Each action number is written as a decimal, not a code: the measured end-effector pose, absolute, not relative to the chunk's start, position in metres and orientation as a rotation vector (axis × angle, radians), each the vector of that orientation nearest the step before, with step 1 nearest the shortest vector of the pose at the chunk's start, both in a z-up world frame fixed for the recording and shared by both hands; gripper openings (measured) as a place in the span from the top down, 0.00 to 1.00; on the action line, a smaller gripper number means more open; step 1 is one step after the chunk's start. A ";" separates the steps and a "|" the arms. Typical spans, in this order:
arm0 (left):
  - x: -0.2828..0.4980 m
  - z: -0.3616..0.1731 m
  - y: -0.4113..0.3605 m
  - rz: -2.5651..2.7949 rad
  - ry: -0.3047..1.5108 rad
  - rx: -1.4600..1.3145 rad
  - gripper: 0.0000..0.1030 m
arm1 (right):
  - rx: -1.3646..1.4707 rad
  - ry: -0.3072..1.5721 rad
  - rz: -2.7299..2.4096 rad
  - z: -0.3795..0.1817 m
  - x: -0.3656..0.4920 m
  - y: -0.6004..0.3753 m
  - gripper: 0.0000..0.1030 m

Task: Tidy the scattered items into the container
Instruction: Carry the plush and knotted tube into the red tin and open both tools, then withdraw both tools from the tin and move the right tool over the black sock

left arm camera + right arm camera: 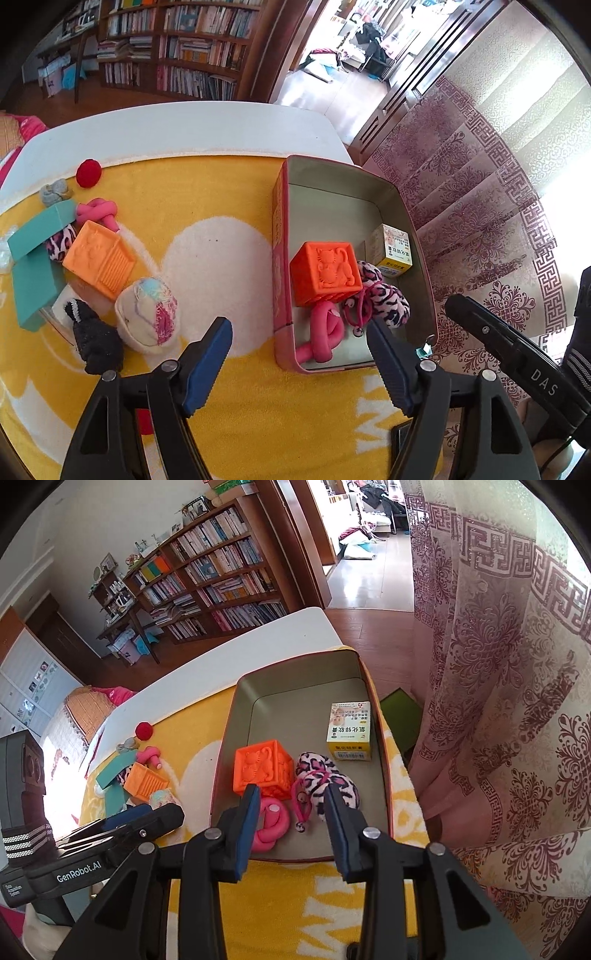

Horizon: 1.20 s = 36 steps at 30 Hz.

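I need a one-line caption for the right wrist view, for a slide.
Open right gripper above a metal tin holding an orange cube, pink knot, leopard plush and small box.

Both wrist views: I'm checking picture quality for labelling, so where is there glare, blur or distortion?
Left wrist view: the patterned lace curtain blows out to white at the right edge, and fisheye bends the white table edge. Right wrist view: sharp on the open metal tin; bright patch at far left, bookshelves curve.
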State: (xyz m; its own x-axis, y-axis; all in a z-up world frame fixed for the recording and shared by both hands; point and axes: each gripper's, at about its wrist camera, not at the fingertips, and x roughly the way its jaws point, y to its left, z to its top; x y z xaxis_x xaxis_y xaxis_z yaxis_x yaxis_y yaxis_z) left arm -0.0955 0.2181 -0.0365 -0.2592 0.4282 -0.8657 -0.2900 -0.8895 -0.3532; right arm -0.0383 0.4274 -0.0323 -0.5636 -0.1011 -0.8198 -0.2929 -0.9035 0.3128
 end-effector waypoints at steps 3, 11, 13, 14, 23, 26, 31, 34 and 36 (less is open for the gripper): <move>-0.093 -0.037 0.206 2.189 -0.179 -1.563 0.25 | -1.419 0.635 2.617 -0.032 -0.041 0.416 0.62; -0.092 -0.038 0.159 2.235 -0.237 -1.597 0.25 | -1.464 0.606 2.651 -0.031 -0.051 0.380 0.62; -0.093 -0.040 0.145 2.246 -0.259 -1.614 0.25 | -1.476 0.595 2.661 -0.030 -0.053 0.370 0.62; -0.092 -0.041 0.138 2.251 -0.270 -1.621 0.25 | -1.482 0.592 2.665 -0.031 -0.054 0.365 0.62; -0.089 -0.047 0.079 2.298 -0.349 -1.675 0.25 | -1.549 0.555 2.691 -0.035 -0.063 0.323 0.62; -0.087 -0.048 0.063 2.308 -0.363 -1.688 0.25 | -1.572 0.547 2.698 -0.037 -0.065 0.311 0.62; -0.085 -0.050 0.040 2.321 -0.379 -1.706 0.25 | -1.609 0.549 2.700 -0.040 -0.068 0.293 0.62; -0.084 -0.052 0.027 2.327 -0.384 -1.720 0.25 | -1.621 0.568 2.704 -0.041 -0.070 0.284 0.51; -0.082 -0.053 0.019 2.329 -0.389 -1.728 0.25 | -1.621 0.568 2.710 -0.040 -0.072 0.277 0.47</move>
State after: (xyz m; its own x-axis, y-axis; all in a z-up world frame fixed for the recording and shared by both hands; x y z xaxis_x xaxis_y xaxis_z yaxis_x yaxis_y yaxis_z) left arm -0.0824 0.0192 -0.0530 -0.2872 0.3257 -0.9008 -0.0152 -0.9418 -0.3357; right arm -0.0718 0.2774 -0.0400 -0.4880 -0.2349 -0.8407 -0.1221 -0.9353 0.3322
